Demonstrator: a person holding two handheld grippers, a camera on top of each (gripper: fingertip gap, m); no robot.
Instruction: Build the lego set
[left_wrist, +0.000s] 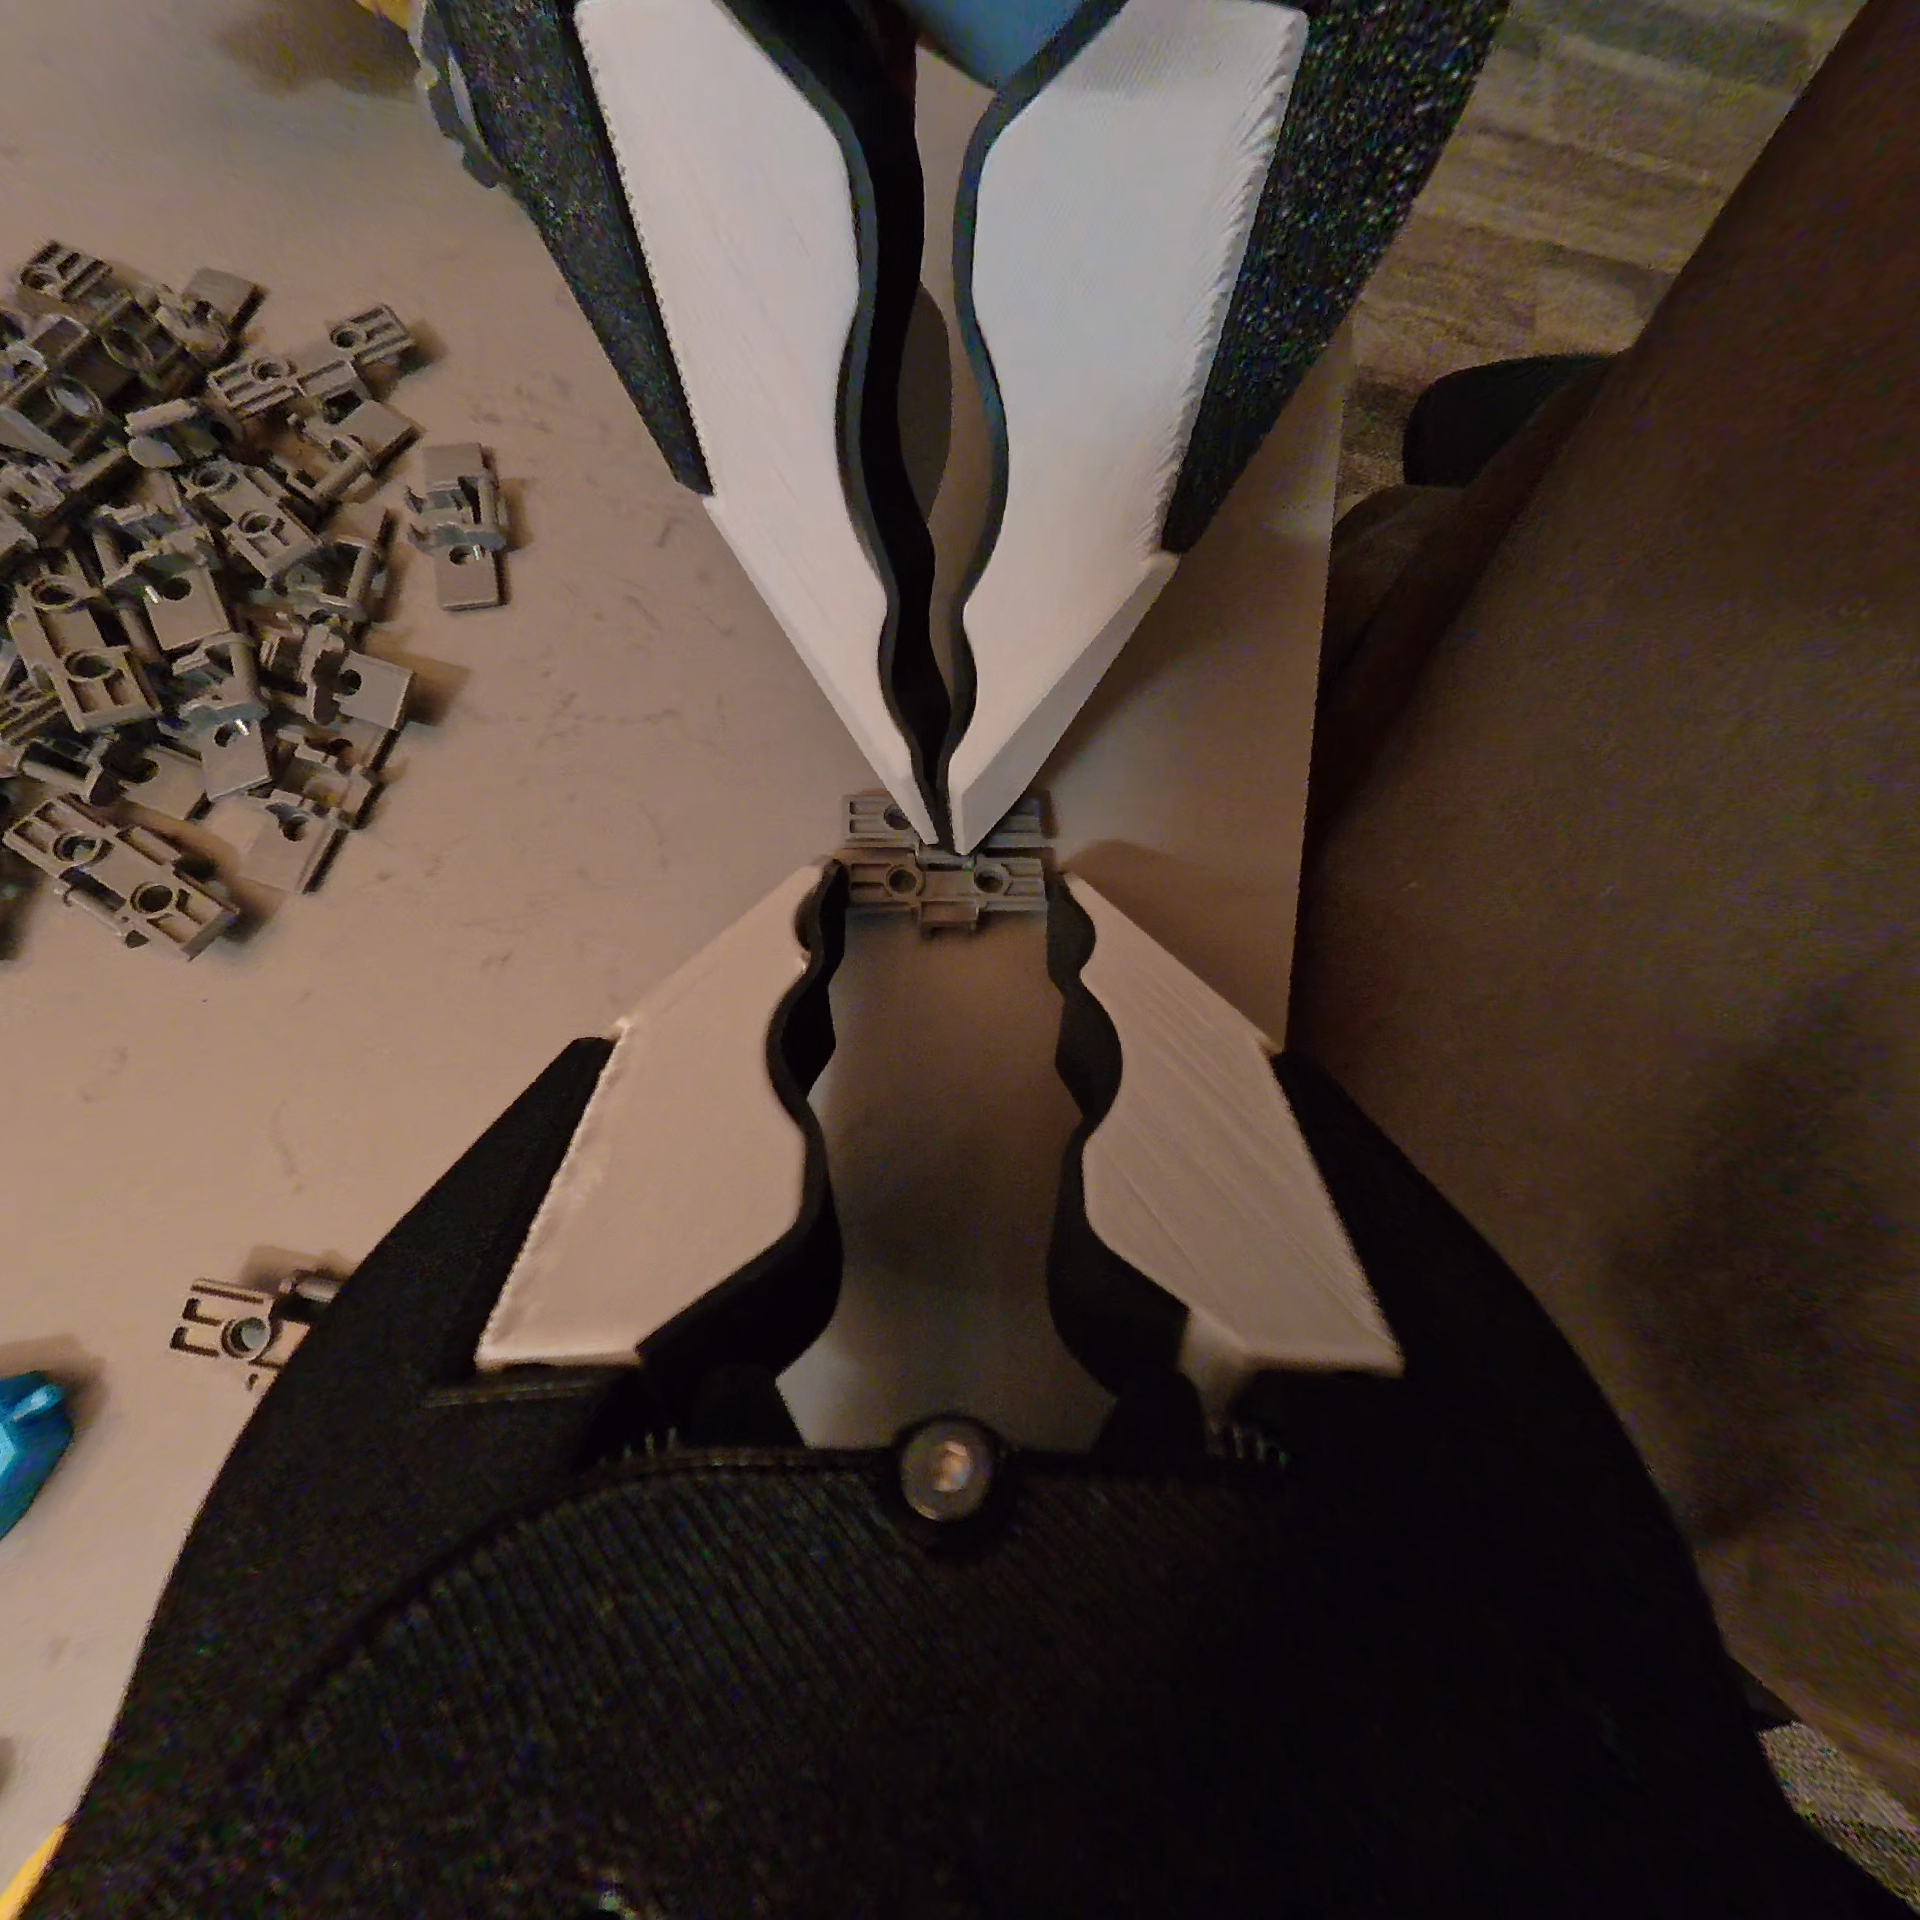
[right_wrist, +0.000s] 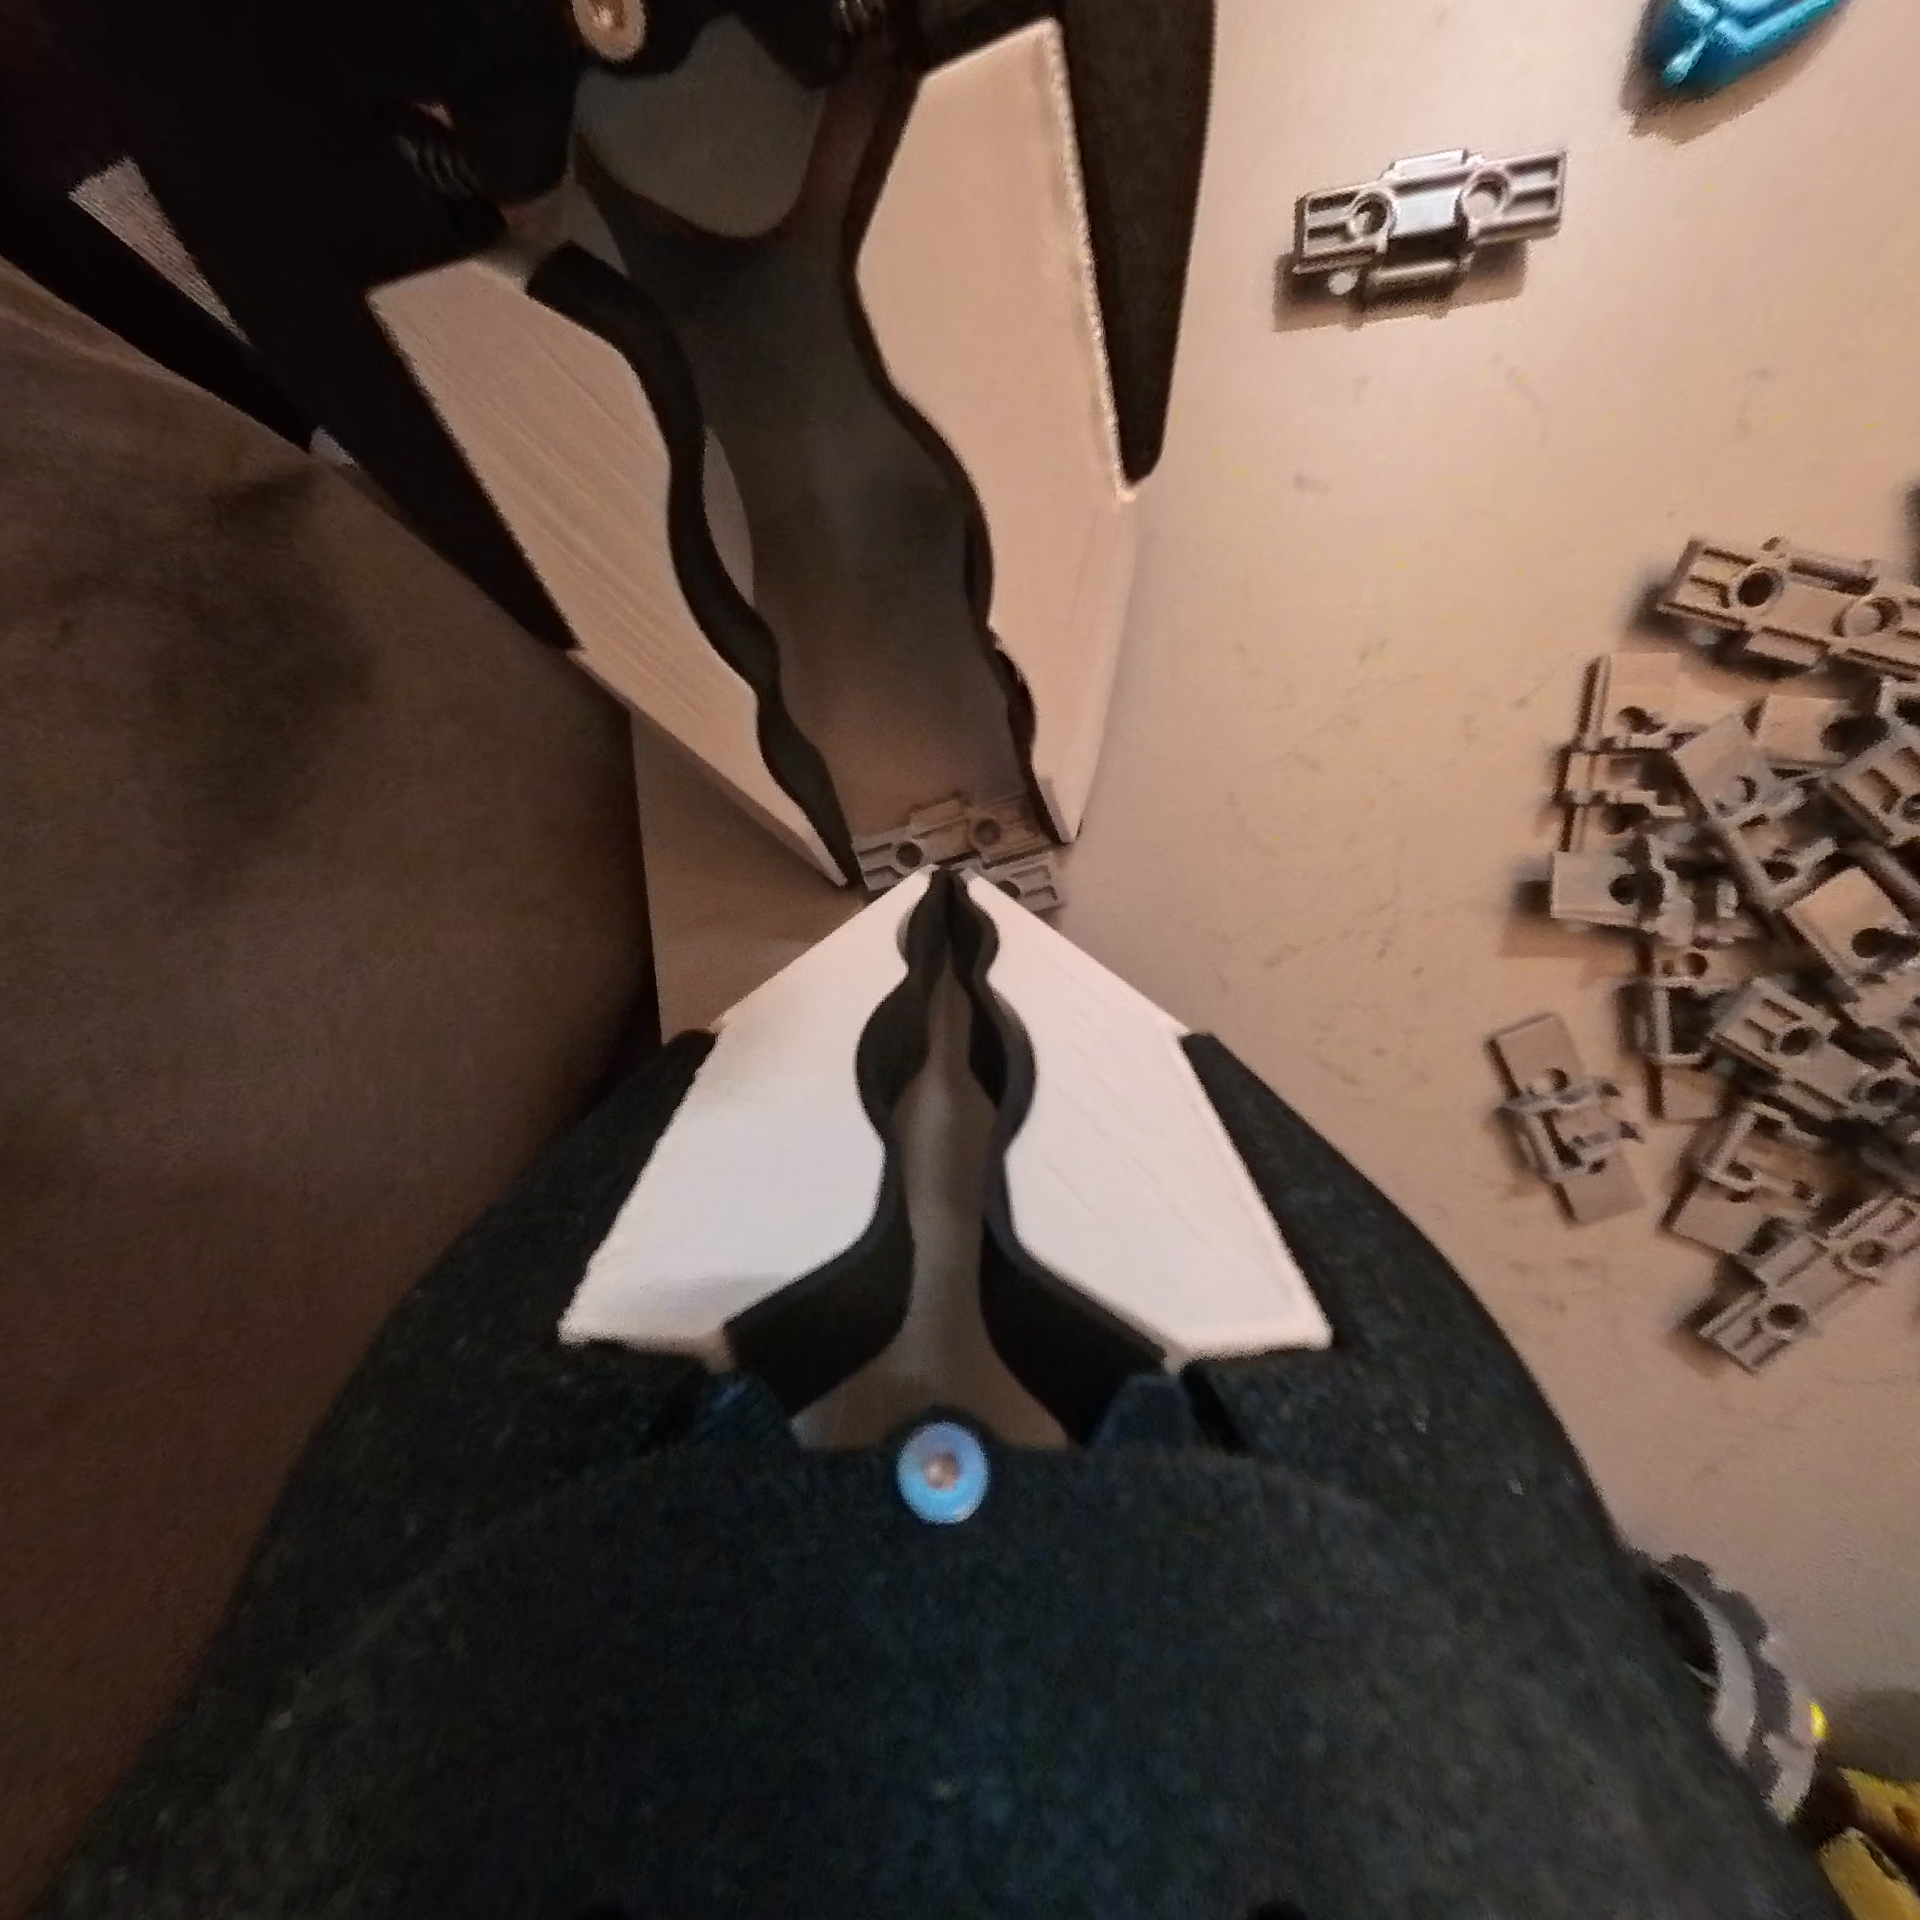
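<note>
My left gripper (left_wrist: 945, 883) is shut on a small grey plastic connector (left_wrist: 894, 883), its fingertips clamping the two ends, just above the pale table near its right edge. My right gripper (left_wrist: 943, 831) comes in from the opposite side, nearly closed, and pinches the middle of a second grey connector (left_wrist: 878, 816) pressed against the first. In the right wrist view my right gripper (right_wrist: 948, 883) meets the left gripper (right_wrist: 951, 831). The first connector (right_wrist: 935, 844) sits between the left fingers, and the second connector (right_wrist: 1029, 885) pokes out to the right.
A pile of grey connectors (left_wrist: 177, 582) lies to the left, and also shows in the right wrist view (right_wrist: 1766, 987). A single joined pair (left_wrist: 244, 1330) (right_wrist: 1429, 223) lies near a blue object (left_wrist: 26, 1455) (right_wrist: 1714, 31). Brown fabric (left_wrist: 1610, 935) lies past the table edge. Less than 4 cm separates the two grippers' tips.
</note>
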